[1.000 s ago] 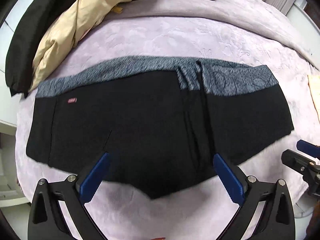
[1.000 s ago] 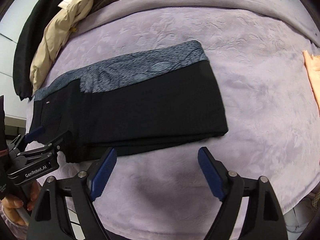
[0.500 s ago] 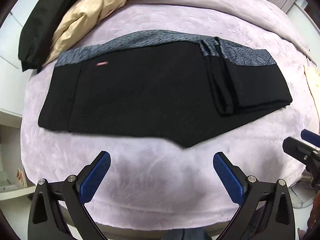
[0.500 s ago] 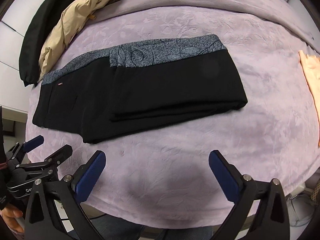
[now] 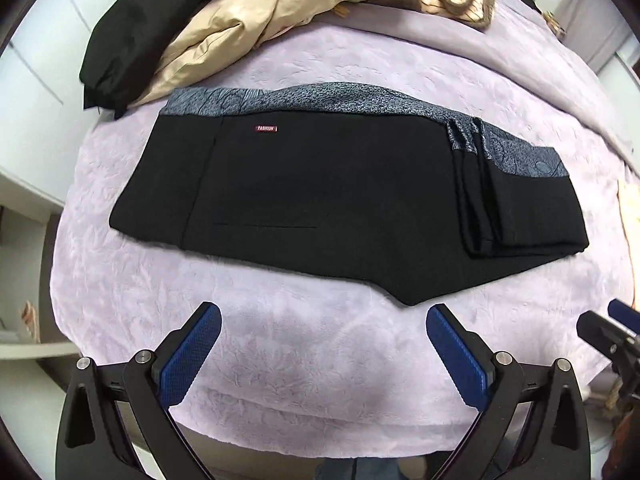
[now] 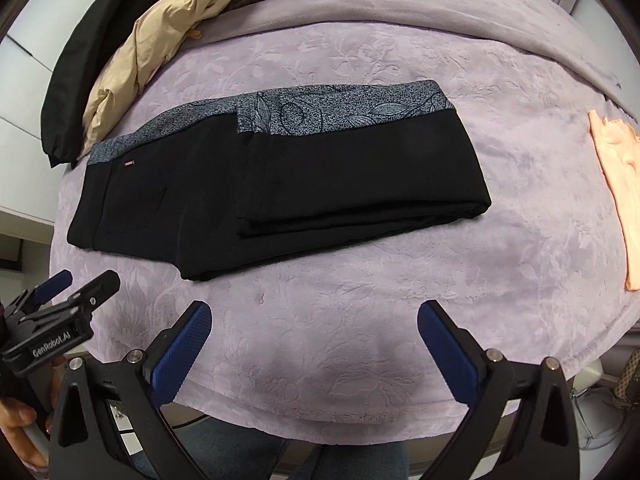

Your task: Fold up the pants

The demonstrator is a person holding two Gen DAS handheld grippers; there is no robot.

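Black pants [image 5: 340, 192] [image 6: 280, 184] with a grey patterned waistband lie folded flat on the lilac blanket, the legs doubled over the right part. A small red label shows near the waistband on the left. My left gripper [image 5: 322, 340] hovers open above the blanket's near edge, short of the pants, nothing between its blue pads. My right gripper [image 6: 314, 340] is open too, wide, above bare blanket in front of the pants. Each gripper shows at the other view's side edge.
A beige jacket [image 5: 256, 24] and a black garment [image 5: 132, 28] are piled at the bed's [image 6: 520, 300] far left. A striped cloth lies at the far end. A peach cloth [image 6: 618, 184] lies on the right. The person's hand holds the left gripper's handle.
Both grippers have drawn back from the pants toward the near edge of the bed and risen; the pants now lie farther away in both views. The right jaws opened wider.
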